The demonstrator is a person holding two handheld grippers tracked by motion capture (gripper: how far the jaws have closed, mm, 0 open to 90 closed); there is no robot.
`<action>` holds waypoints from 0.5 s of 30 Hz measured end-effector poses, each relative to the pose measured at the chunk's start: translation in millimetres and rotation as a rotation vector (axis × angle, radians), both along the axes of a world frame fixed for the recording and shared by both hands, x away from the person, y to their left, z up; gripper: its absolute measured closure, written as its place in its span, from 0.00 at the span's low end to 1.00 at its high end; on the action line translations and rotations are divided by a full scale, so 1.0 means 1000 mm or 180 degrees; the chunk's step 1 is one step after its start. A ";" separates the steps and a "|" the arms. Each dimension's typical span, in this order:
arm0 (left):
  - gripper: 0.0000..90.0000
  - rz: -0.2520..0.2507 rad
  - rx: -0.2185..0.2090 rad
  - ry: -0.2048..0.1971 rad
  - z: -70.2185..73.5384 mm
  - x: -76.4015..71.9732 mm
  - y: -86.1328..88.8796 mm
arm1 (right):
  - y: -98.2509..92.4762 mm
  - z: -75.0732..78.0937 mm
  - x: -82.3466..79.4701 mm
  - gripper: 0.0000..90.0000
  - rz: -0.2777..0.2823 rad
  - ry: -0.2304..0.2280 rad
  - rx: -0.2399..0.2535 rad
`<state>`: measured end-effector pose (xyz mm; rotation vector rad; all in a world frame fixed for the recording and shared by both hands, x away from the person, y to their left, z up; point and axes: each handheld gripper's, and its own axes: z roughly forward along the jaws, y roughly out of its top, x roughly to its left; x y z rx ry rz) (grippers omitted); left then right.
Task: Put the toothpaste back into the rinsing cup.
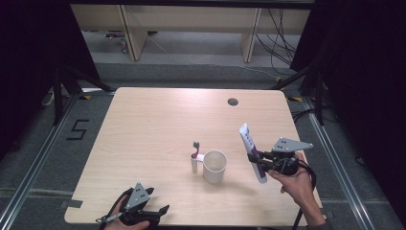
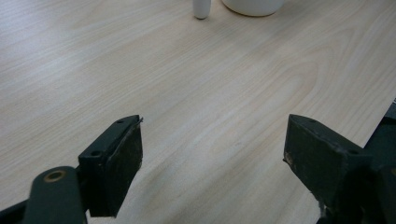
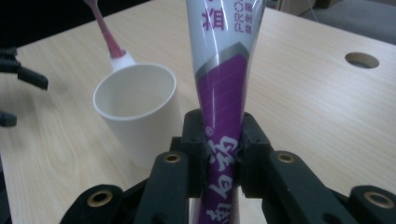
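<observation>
Nearest us, our left claw [image 1: 158, 211] rests at the bench's [image 1: 143, 124] front edge, jaws spread wide on nothing. Further out on the right, our right claw [image 1: 254, 158] is clamped on the lower body of a white-and-purple toothpaste tube [image 1: 252, 151], held tilted above the bench just right of the white cup [image 1: 214, 166]. Beyond the cup's handle a toothbrush [image 1: 195, 152] stands upright. We judge the soft tube could buckle or slide in the grip, or clip the cup's rim and tip it.
</observation>
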<state>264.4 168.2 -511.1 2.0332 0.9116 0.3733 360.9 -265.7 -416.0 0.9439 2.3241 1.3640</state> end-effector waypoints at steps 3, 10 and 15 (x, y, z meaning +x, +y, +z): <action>0.21 0.0001 -0.0011 0.0002 0.000 0.000 0.000 | 0.003 0.002 0.004 0.85 -0.0003 -0.0033 0.0077; 0.21 0.0000 0.0002 0.0001 0.000 0.000 0.000 | 0.015 0.008 0.012 0.85 -0.0031 -0.0102 0.0245; 0.21 0.0003 -0.0001 0.0000 0.000 0.000 0.000 | 0.024 0.015 0.017 0.85 0.0019 -0.0117 0.0372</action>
